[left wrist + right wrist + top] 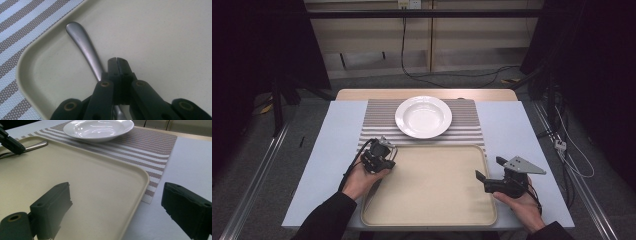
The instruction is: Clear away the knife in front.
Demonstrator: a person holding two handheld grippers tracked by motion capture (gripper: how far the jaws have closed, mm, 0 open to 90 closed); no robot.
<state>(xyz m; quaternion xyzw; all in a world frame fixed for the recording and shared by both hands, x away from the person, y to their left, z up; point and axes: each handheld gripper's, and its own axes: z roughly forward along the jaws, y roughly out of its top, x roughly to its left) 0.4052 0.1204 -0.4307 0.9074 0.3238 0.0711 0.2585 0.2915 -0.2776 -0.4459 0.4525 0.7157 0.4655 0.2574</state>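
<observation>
While the left claw (117,60) stands closed, the spoon handle (83,47) lies just beside it — ungripped — on the tray (162,37).

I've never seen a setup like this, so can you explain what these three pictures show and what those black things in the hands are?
A person sits at a table and holds a hand-worked two-jaw gripper in each hand. One picture looks down from above; the other two come from cameras riding on each gripper, looking along its jaws. On the table lie a striped mat with a white plate on it, and nearer the person a beige tray. The left gripper has its jaws shut, with a metal spoon lying in the tray's corner under or between them; whether it is gripped I cannot tell. The right gripper is open and holds nothing.
</observation>
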